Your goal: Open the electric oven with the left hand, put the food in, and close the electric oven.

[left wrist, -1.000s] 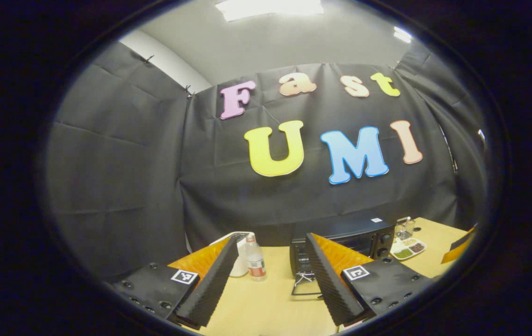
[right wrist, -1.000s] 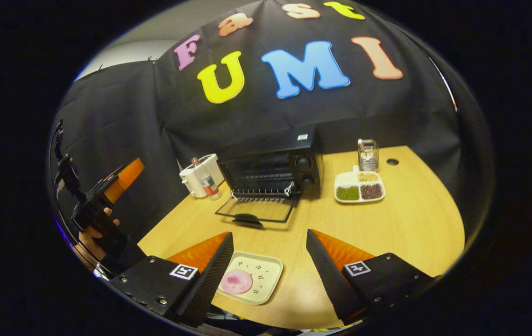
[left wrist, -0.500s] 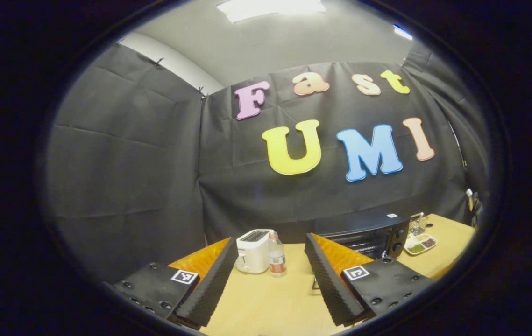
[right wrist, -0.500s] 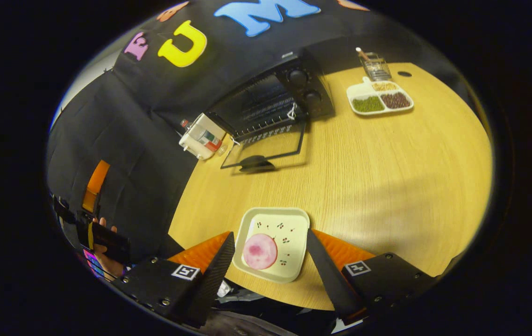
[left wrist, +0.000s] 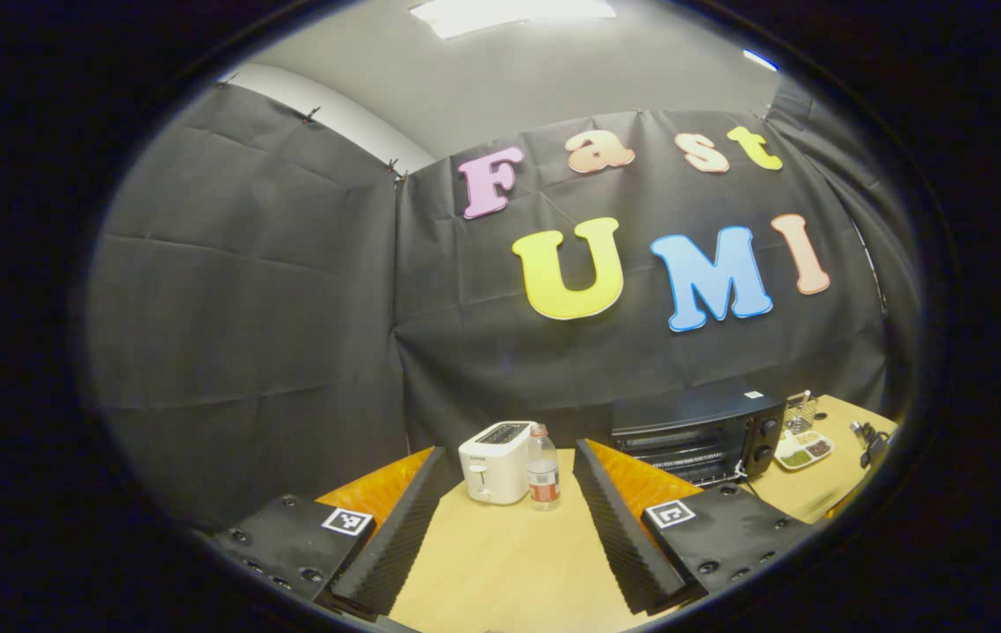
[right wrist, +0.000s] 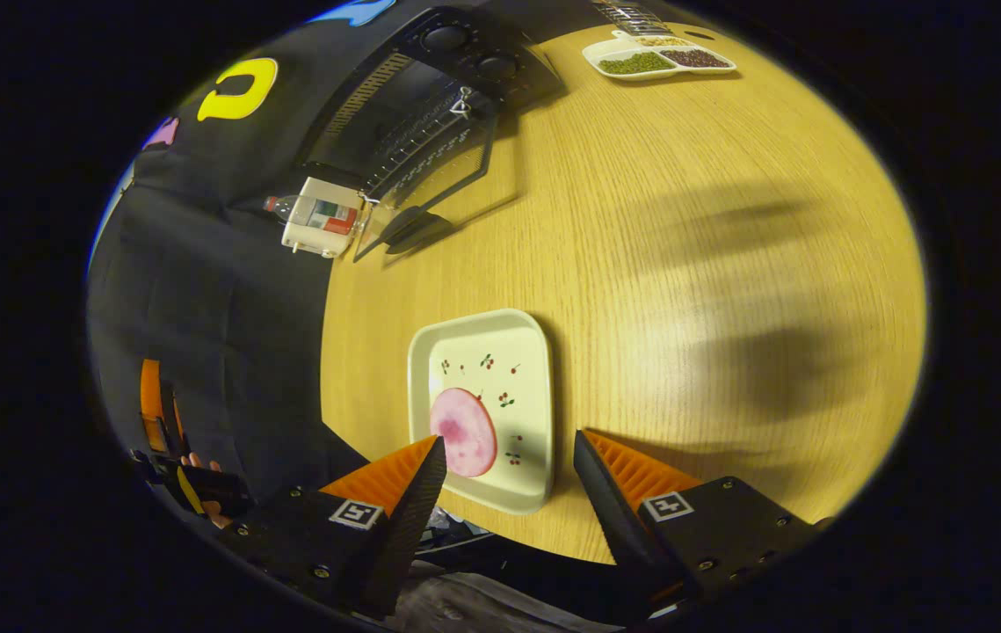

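Two grippers, both with jaws spread, holding nothing. Left gripper (left wrist: 507, 519) raised clear of table; toaster (left wrist: 495, 448) and bottle (left wrist: 541, 455) ahead, oven (right wrist: 430, 97) right of them, door already dropped flat. Right gripper (right wrist: 507, 492) hangs above plate (right wrist: 491, 352) carrying pink food (right wrist: 463, 431), likely lining up pickup. Bottle label unreadable.

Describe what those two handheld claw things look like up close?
Each gripper, left and right, has two wedge-shaped fingers with ribbed inner faces, mounted on dark blocks with screws. Each block carries a small square black-and-white marker.
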Demonstrator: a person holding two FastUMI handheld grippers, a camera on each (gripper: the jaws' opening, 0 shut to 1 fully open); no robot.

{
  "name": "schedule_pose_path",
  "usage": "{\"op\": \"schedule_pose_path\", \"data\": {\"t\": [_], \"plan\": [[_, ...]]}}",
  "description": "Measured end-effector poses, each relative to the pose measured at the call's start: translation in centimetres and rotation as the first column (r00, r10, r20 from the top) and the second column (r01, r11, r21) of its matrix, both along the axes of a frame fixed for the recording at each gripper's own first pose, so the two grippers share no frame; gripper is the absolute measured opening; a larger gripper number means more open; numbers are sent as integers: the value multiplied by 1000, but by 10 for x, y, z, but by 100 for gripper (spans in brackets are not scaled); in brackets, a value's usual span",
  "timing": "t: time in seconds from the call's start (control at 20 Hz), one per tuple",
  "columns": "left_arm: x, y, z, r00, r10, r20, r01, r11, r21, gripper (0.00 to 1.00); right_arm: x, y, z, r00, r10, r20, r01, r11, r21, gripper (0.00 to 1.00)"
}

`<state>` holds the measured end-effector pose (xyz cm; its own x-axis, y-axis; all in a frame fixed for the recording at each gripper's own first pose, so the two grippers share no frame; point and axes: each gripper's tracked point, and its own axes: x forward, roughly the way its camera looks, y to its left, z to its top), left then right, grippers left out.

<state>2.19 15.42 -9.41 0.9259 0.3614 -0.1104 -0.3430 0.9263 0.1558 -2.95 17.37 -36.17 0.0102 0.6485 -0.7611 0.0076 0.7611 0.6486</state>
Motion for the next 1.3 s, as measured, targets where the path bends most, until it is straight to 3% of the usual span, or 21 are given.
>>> {"op": "schedule_pose_path", "data": {"t": [0.05,0.1,0.15,0.25,0.35,0.45,0.6,0.7,0.95,1.15,1.3], "plan": [[-1,1,-1,1000,6,-1,-6,1000,-4,100,1,0,-1,1000,-4,-14,3,1000,-3,80],[-2,3,0,1000,10,2,-10,1000,-9,100,1,0,-6,1000,-13,-24,12,1000,-20,76],[-2,4,-2,1000,14,0,-14,1000,-14,100,4,0,-10,999,-21,-30,20,999,-36,60],[-3,6,-4,1000,20,-5,-20,1000,-17,100,3,-3,-13,998,-27,-49,25,999,-46,40],[-3,6,-6,1000,20,-8,-20,1000,-22,97,0,-9,-23,997,-32,-64,27,997,-73,36],[-2,6,-5,1000,17,-7,-18,1000,-25,94,0,-14,-19,994,-58,-96,53,997,-54,6],[-1,5,-3,1000,12,2,-12,1000,-24,90,1,-11,-18,993,-98,-70,95,995,-44,1],[1,5,-2,1000,6,7,-6,1000,-24,100,4,-8,-16,992,-107,-62,105,994,-44,1],[4,4,-4,1000,-1,3,1,999,-43,100,9,5,5,989,-138,-47,138,990,7,1],[5,4,-5,1000,-6,-3,6,999,-52,100,27,20,27,974,-223,-34,224,974,35,1],[6,4,-5,1000,-8,-2,8,998,-69,90,47,31,40,958,-285,-12,285,958,36,1]]}}
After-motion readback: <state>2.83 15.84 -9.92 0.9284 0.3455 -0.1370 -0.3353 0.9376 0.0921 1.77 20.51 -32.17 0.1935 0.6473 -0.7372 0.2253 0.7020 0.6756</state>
